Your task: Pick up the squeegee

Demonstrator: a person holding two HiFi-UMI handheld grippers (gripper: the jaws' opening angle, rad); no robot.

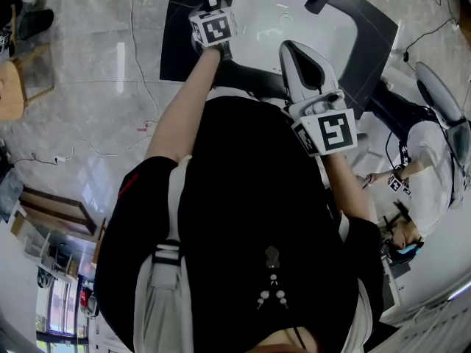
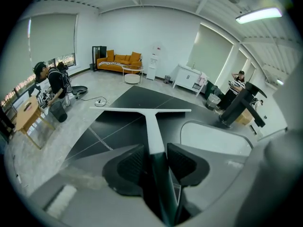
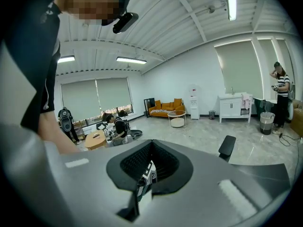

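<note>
Left gripper [image 2: 155, 151]: clamped on the squeegee [image 2: 150, 122] handle, pads against both sides.
Squeegee: handle runs up out of the jaws; white blade lies crosswise over the black countertop [image 2: 137, 96].
Basin [image 2: 215, 137]: white, set into the countertop, right of the handle.
Right gripper [image 3: 151, 148]: jaws together, holding nothing.

The left arm [image 1: 184, 101] reaches forward, nearly straight. The left tongs [image 2: 156, 159] tilt downward, pads closed against the handle of the squeegee [image 2: 150, 122]. The right arm [image 1: 347, 186] is bent nearer the body, and the right tongs [image 3: 150, 163] point ahead, jaws together.
</note>
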